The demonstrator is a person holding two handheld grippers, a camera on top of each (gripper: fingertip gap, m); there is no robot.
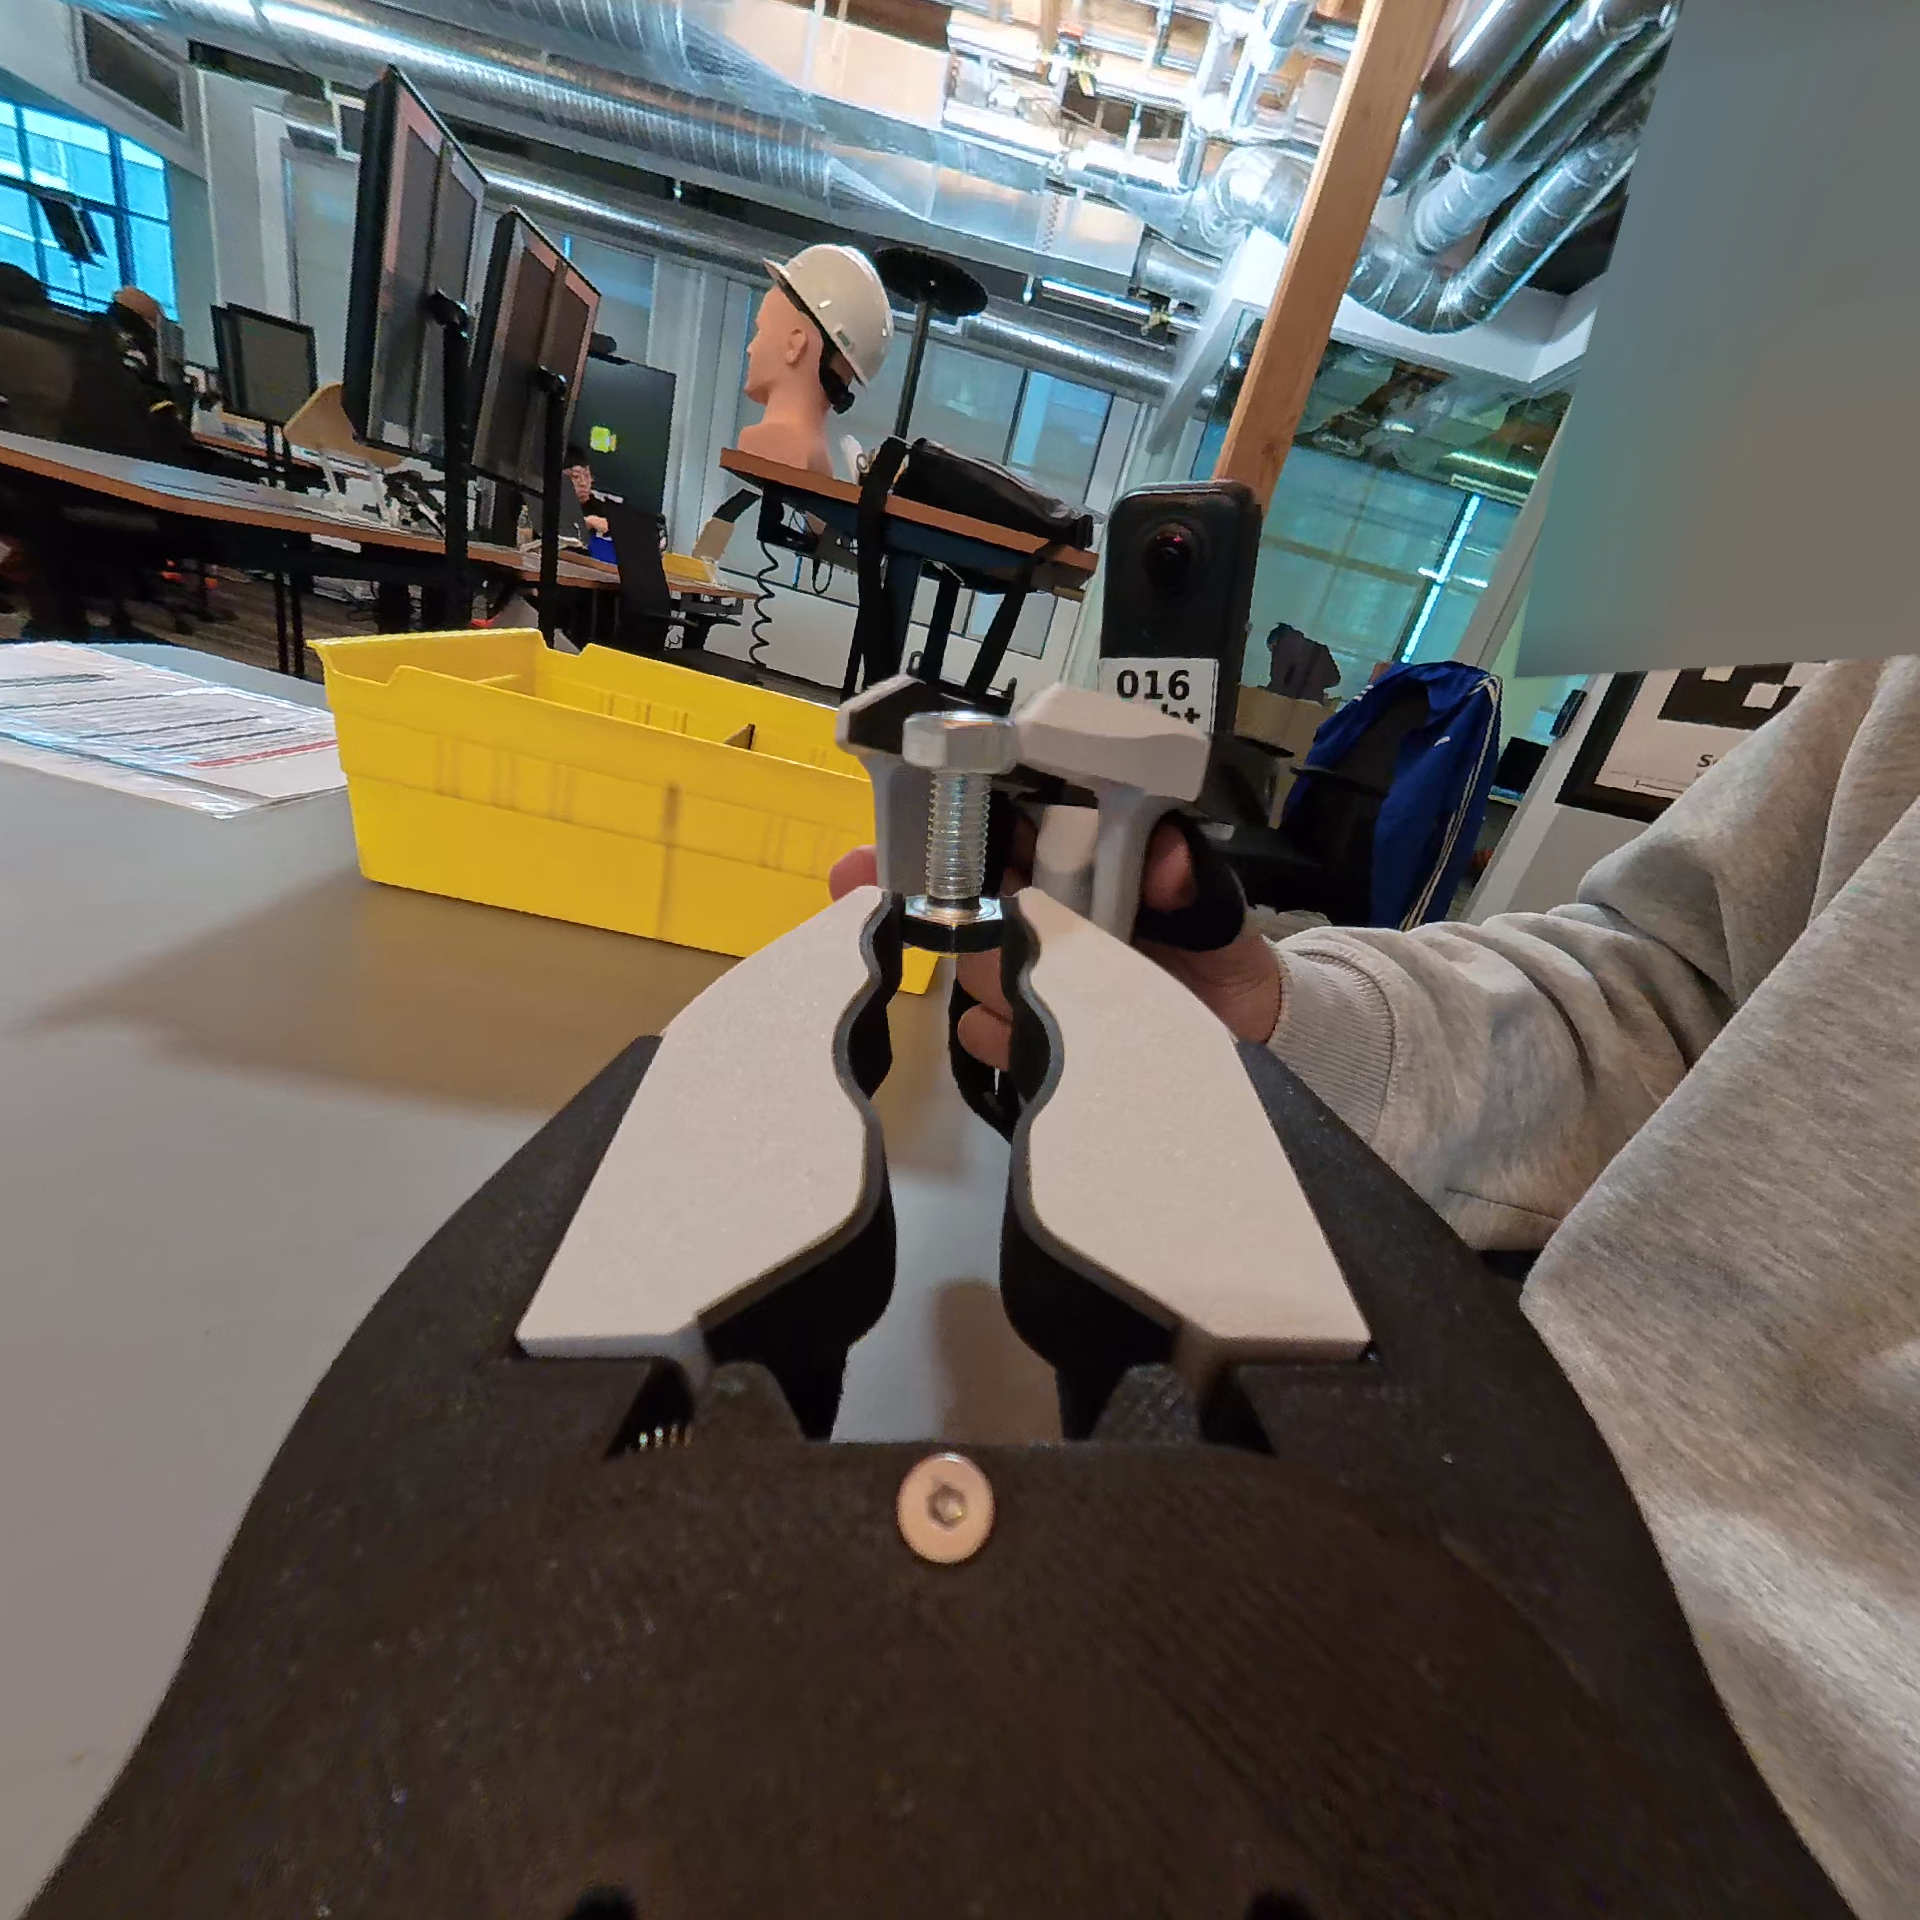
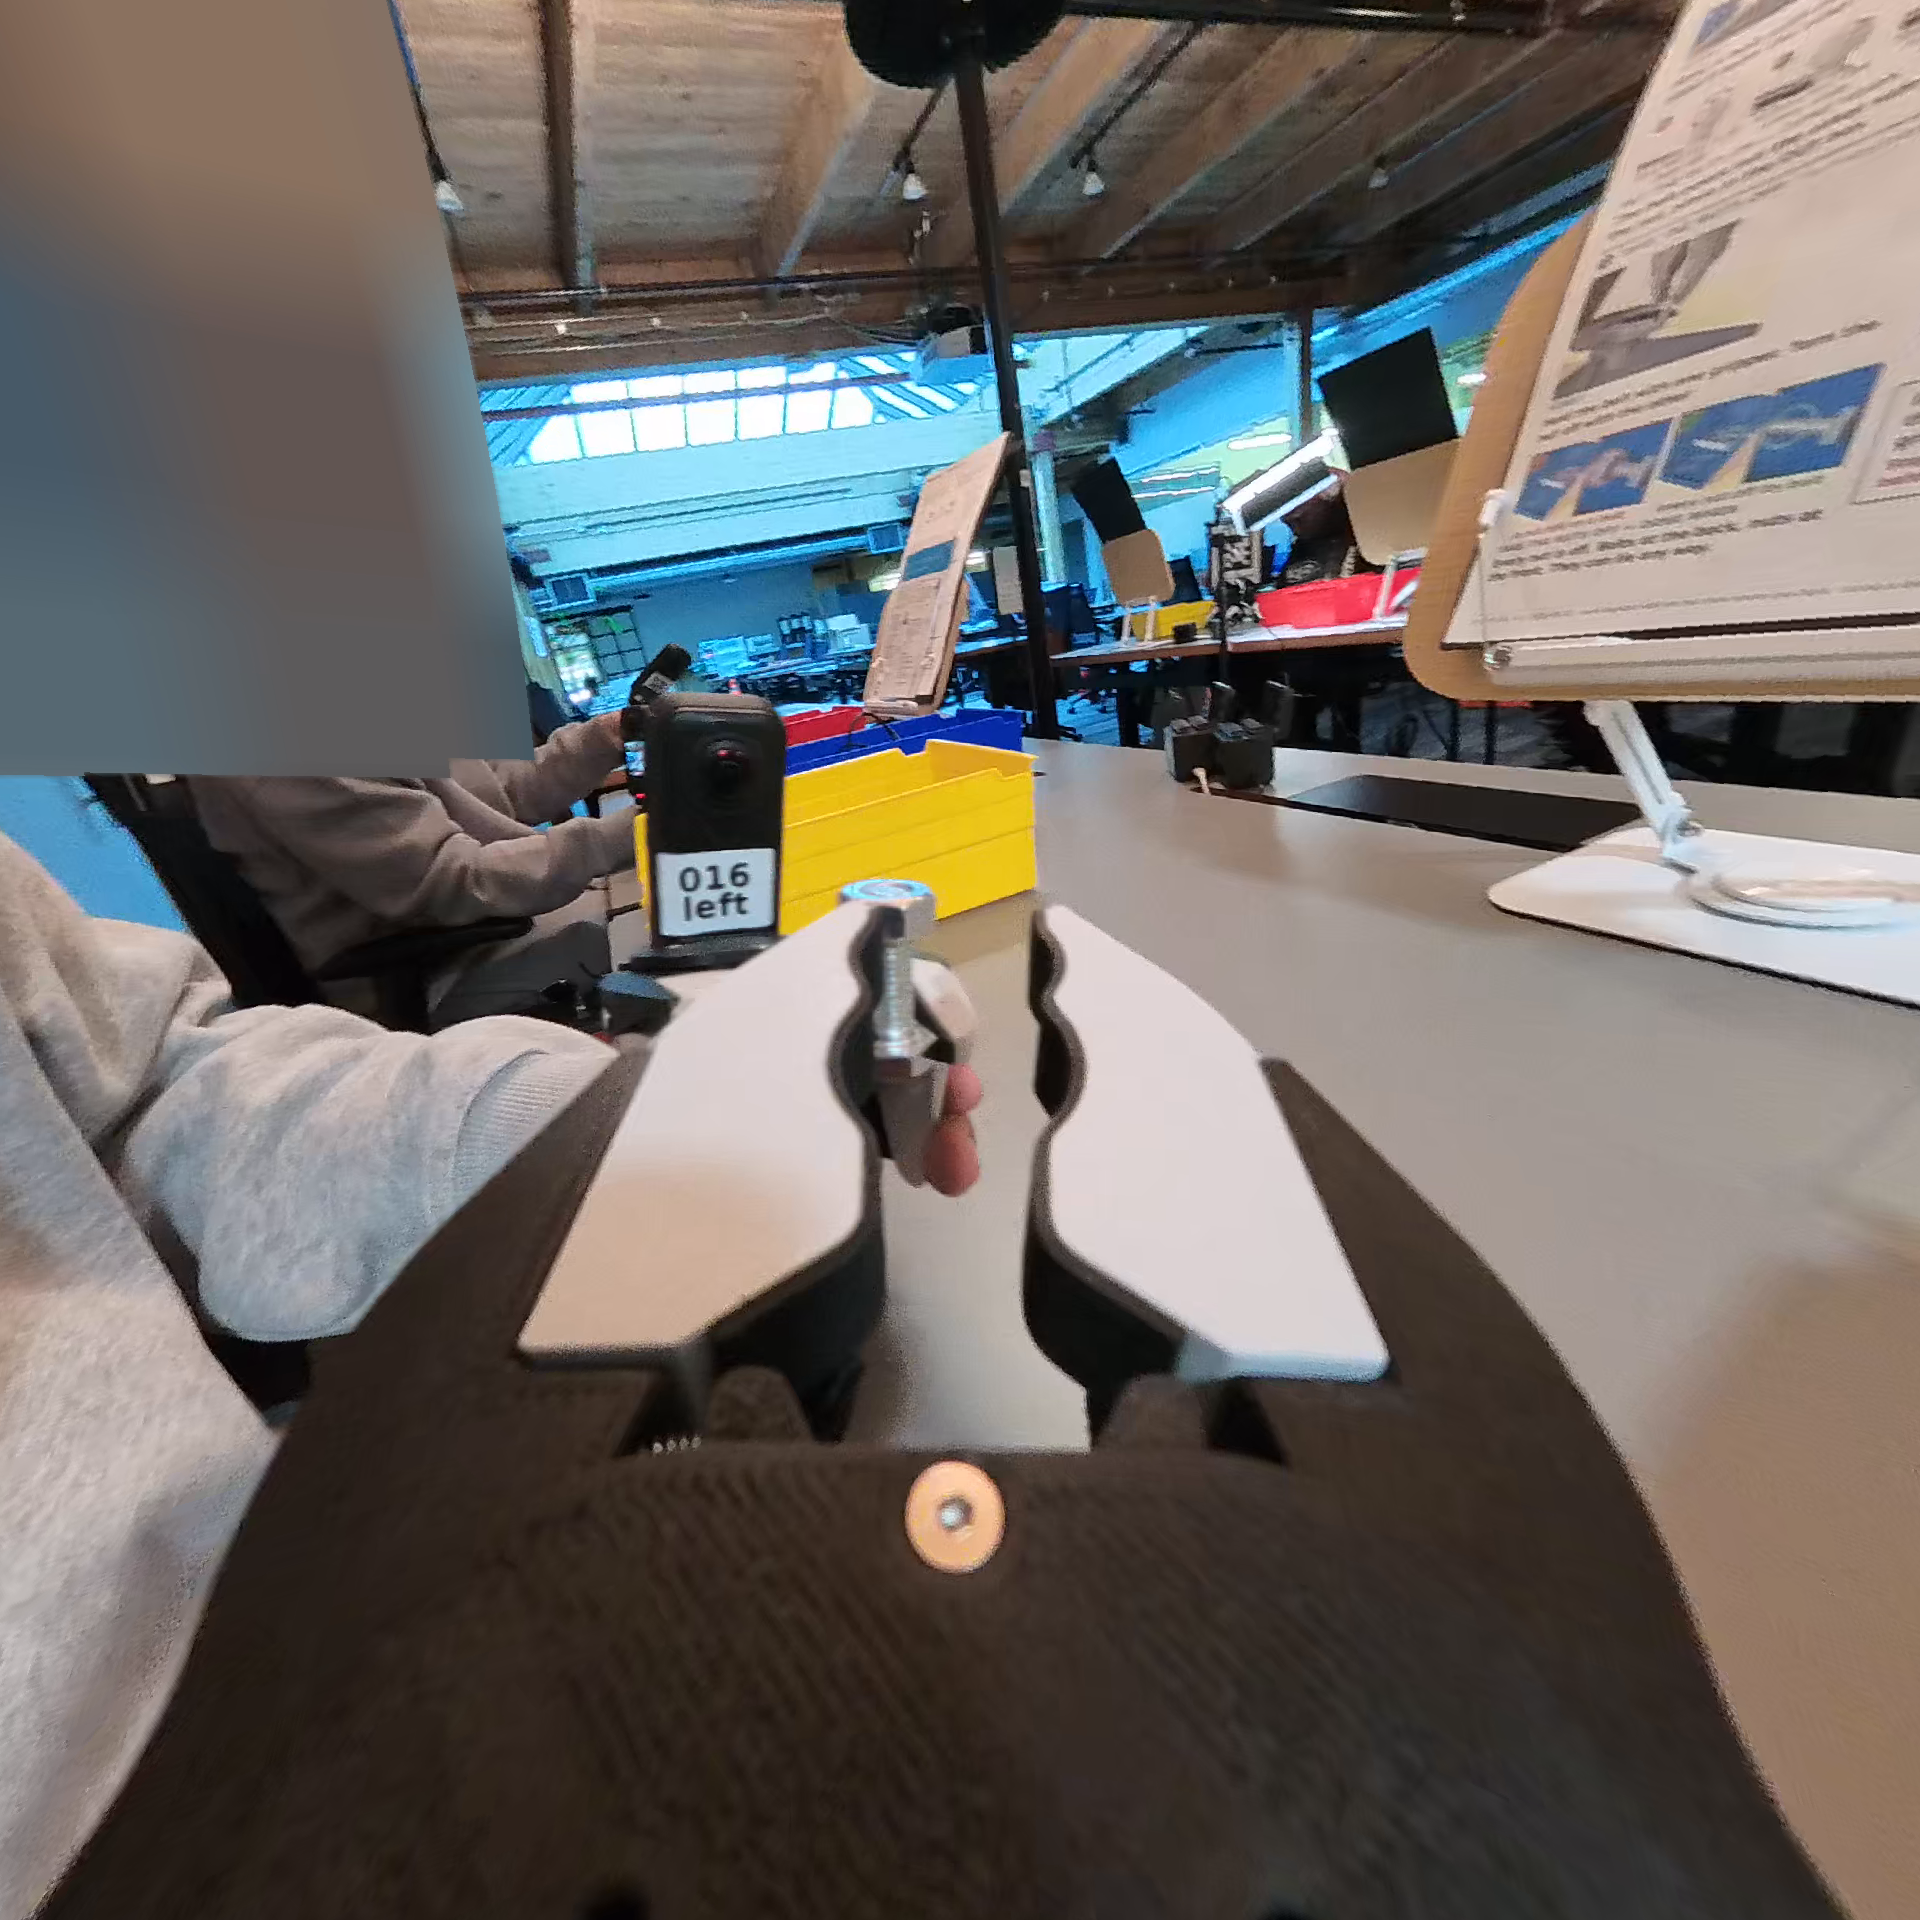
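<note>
My left gripper is shut on a hex nut at its fingertips. A silver bolt stands upright in the nut, head up. My right gripper faces it from beyond, with its two grey fingers on either side of the bolt head. In the right wrist view my right gripper is open. The bolt stands close against its left finger, and a wide gap separates it from the right finger. The camera block of the left gripper stands behind the bolt.
A yellow bin sits on the grey table behind the grippers, also in the right wrist view, with a blue bin beyond. A document stand is at right. A laminated sheet lies far left. A grey sleeve is at right. My two grippers' fingertips are within a few centimetres of each other.
</note>
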